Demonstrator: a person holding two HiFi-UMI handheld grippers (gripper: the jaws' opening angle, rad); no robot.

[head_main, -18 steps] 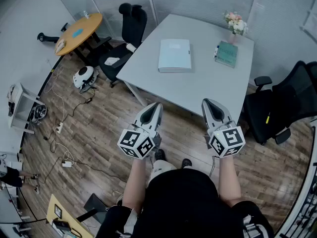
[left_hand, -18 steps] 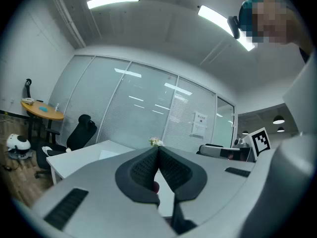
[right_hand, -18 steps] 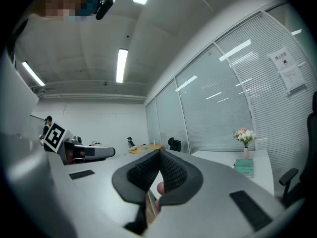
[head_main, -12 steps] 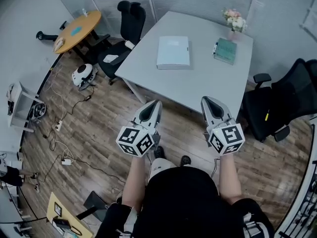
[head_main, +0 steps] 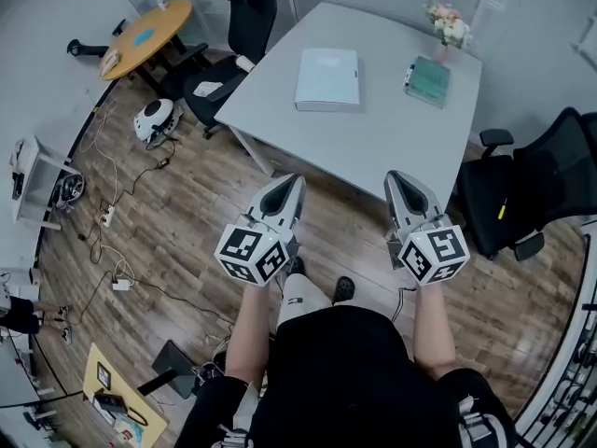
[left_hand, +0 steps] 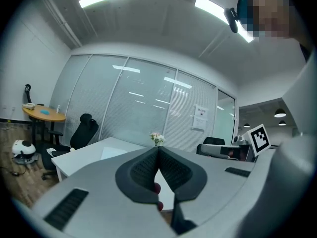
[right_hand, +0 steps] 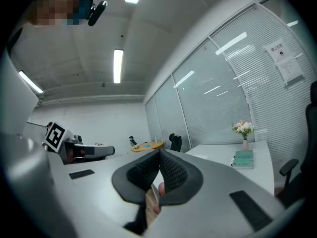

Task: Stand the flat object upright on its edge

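Observation:
A white flat box (head_main: 327, 78) lies on the grey table (head_main: 373, 147), toward its far left part. A green book (head_main: 430, 80) lies flat at the far right, and shows again in the right gripper view as the green book (right_hand: 243, 158). My left gripper (head_main: 289, 190) hangs over the wooden floor, short of the table's near edge, jaws shut with nothing between them. My right gripper (head_main: 397, 183) is level with it to the right, also shut and empty. In their own views the left gripper (left_hand: 158, 150) and right gripper (right_hand: 159, 154) show their pads pressed together.
A vase of flowers (head_main: 447, 24) stands at the table's far right corner. Black office chairs sit at the right (head_main: 532, 189) and at the far left (head_main: 241, 35). A round orange table (head_main: 147, 37) stands further left. Cables (head_main: 112, 241) and a white device (head_main: 154, 119) lie on the floor.
Both grippers have shifted slightly lower in the head view, and the table has slid a little toward the top. The jaws have stayed shut.

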